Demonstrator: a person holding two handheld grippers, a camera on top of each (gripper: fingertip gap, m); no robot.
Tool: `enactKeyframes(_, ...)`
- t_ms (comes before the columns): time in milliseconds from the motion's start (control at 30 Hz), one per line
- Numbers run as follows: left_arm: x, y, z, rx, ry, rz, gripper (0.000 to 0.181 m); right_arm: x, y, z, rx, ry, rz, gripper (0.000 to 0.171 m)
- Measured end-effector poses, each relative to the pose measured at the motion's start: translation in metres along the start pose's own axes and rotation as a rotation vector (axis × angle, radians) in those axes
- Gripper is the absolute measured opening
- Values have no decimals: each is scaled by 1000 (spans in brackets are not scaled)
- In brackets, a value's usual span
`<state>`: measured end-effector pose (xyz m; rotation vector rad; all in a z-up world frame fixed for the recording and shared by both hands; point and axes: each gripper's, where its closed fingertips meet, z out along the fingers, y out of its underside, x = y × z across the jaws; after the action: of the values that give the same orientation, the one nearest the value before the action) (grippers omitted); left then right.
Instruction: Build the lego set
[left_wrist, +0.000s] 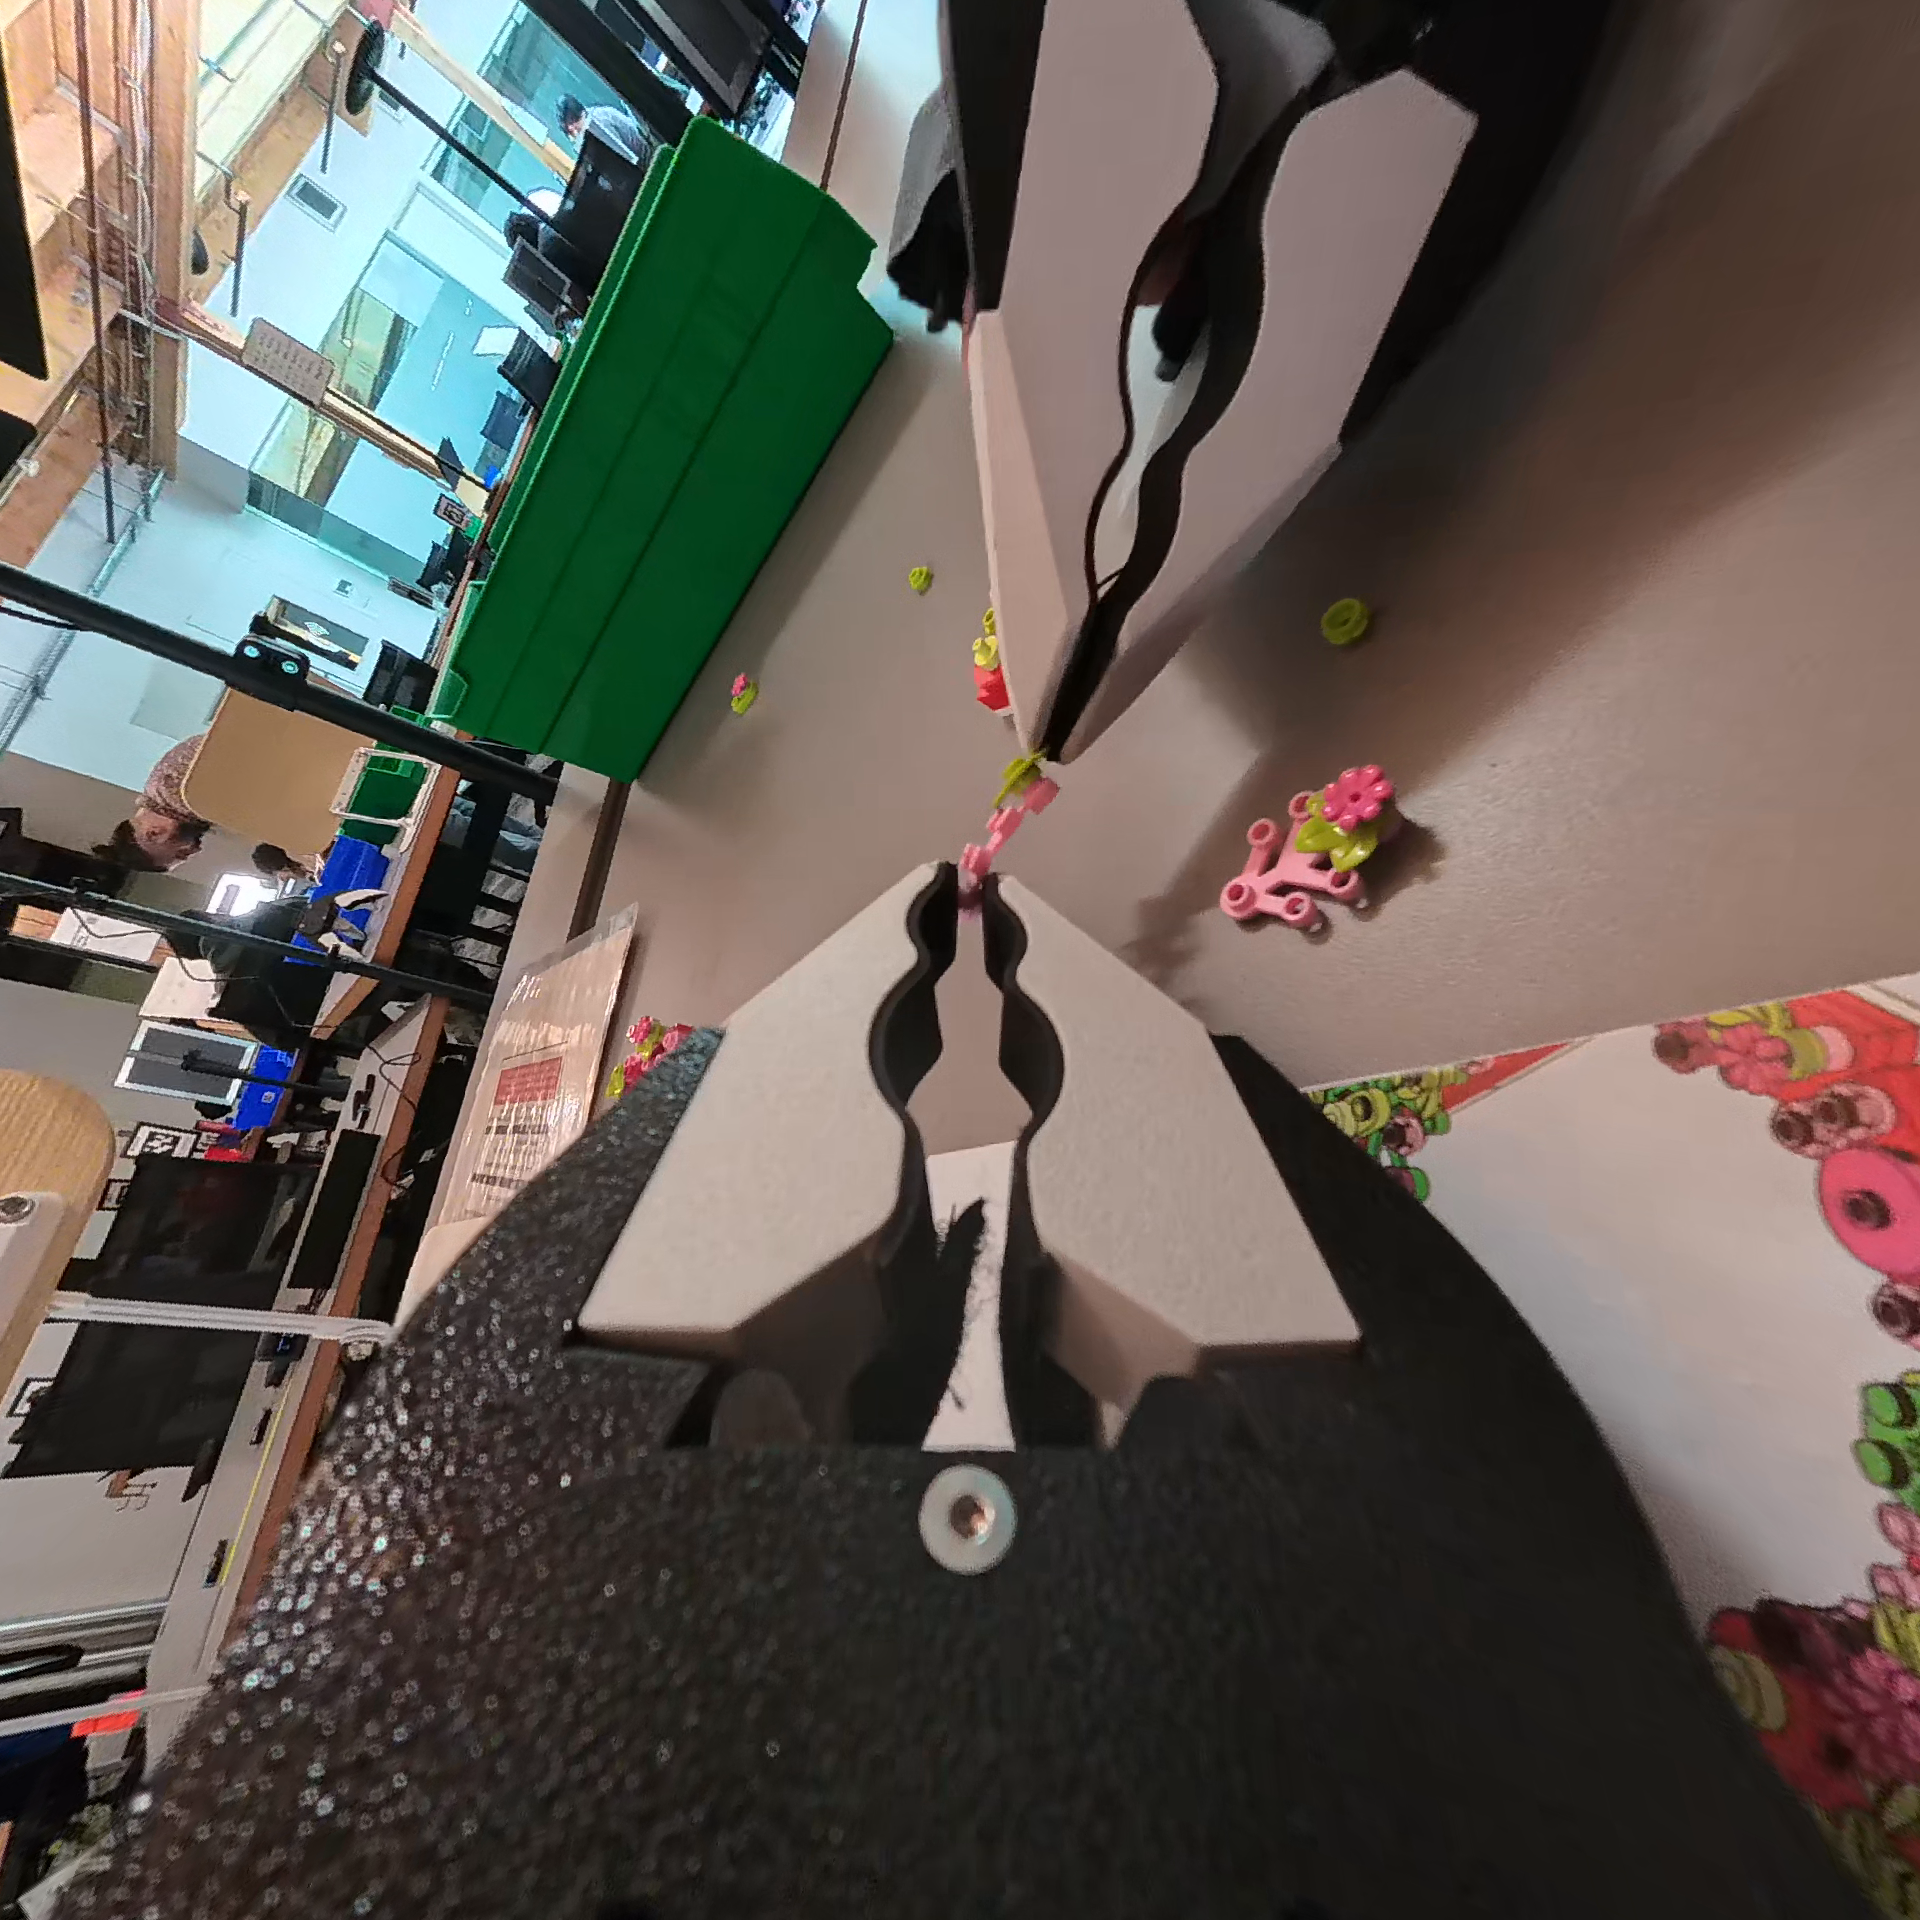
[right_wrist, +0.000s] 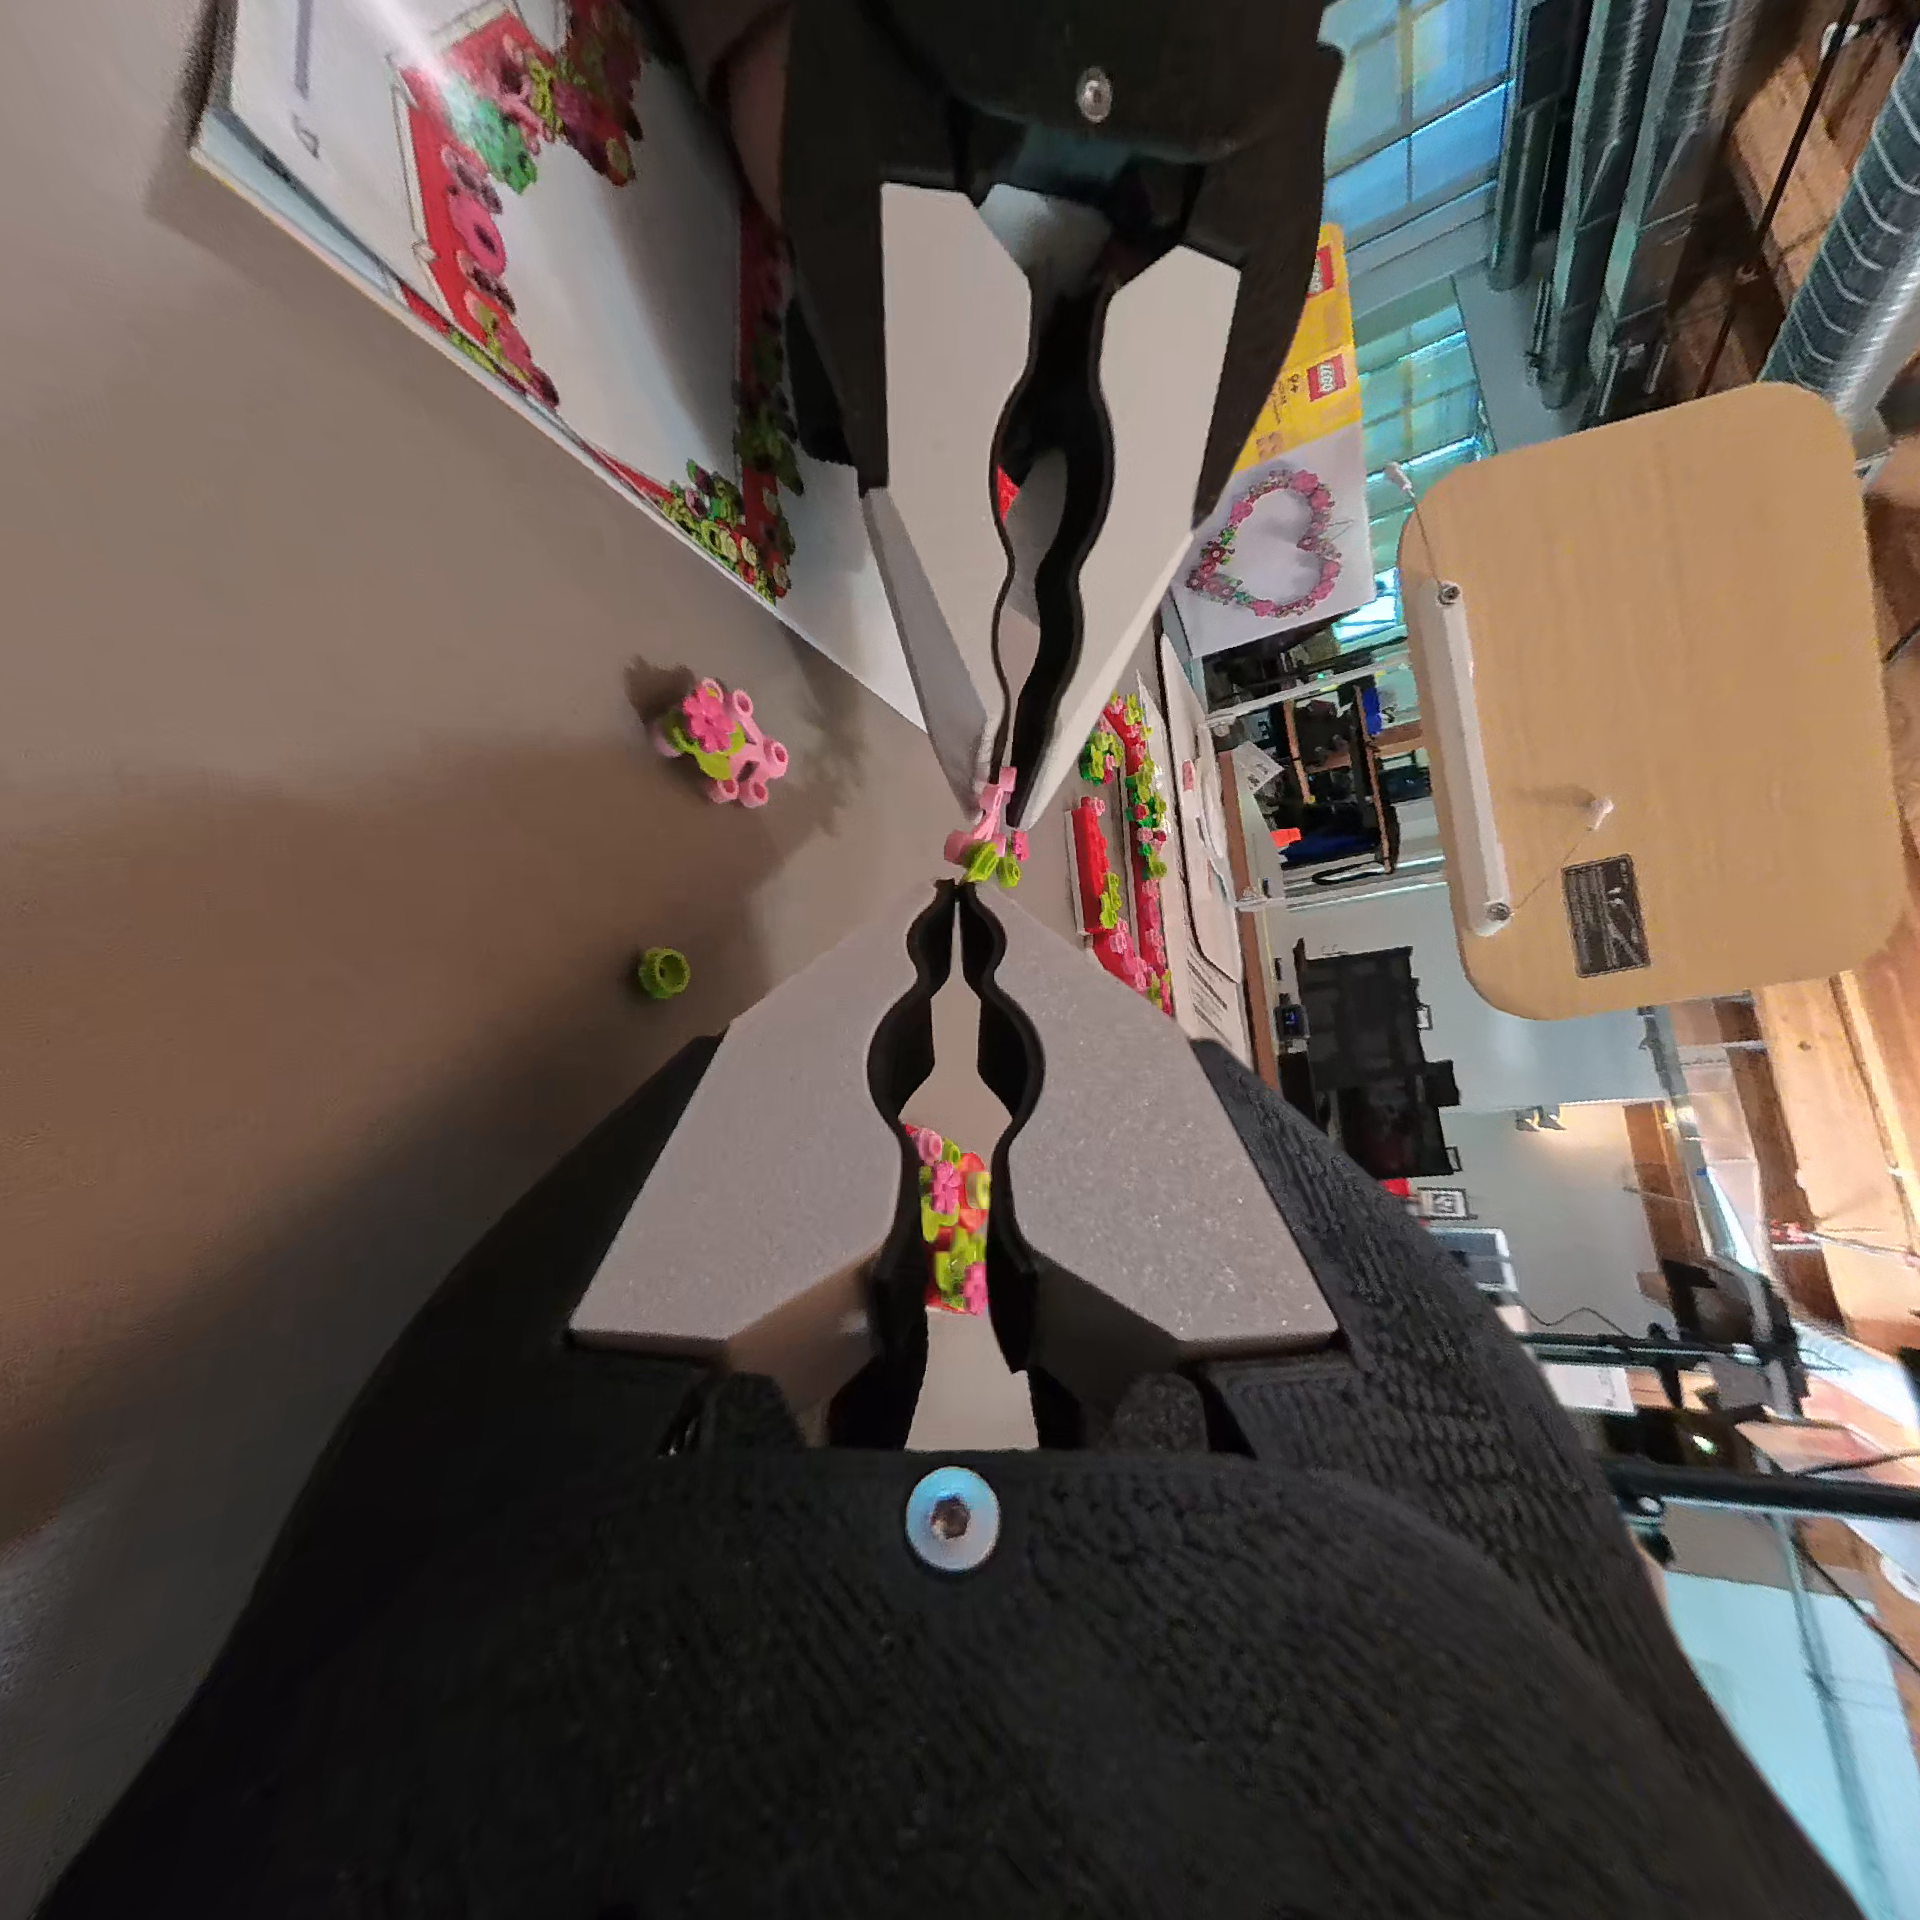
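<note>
The left gripper (left_wrist: 968, 885) is pinching one end of a small pink piece (left_wrist: 1000, 836) above the grey table (left_wrist: 1558, 727); the right gripper (right_wrist: 958, 902) is pressing its tips together on a lime leaf piece (right_wrist: 982, 860) that is touching the other end of the pink piece, so both are meeting tip to tip in the air. Another pink piece with a flower (left_wrist: 1311, 847) and a loose lime stud (left_wrist: 1345, 621) are lying near; the instruction sheet (left_wrist: 1662, 1299) is lying beside them. I am judging the risk so: both holds are very shallow; if the push is coming a little crooked, the lime piece may be twisting out and falling, or the pink piece may be slipping.
</note>
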<state>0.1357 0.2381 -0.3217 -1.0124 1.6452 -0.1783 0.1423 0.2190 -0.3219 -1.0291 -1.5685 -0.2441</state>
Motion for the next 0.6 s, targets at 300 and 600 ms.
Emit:
enactKeyframes(300,1,3,1,-17,17,-32,3,5,4,2,-126,144,-350,0)
enactKeyframes(600,0,2,1,-15,9,-19,3,2,8,3,-126,96,-253,0)
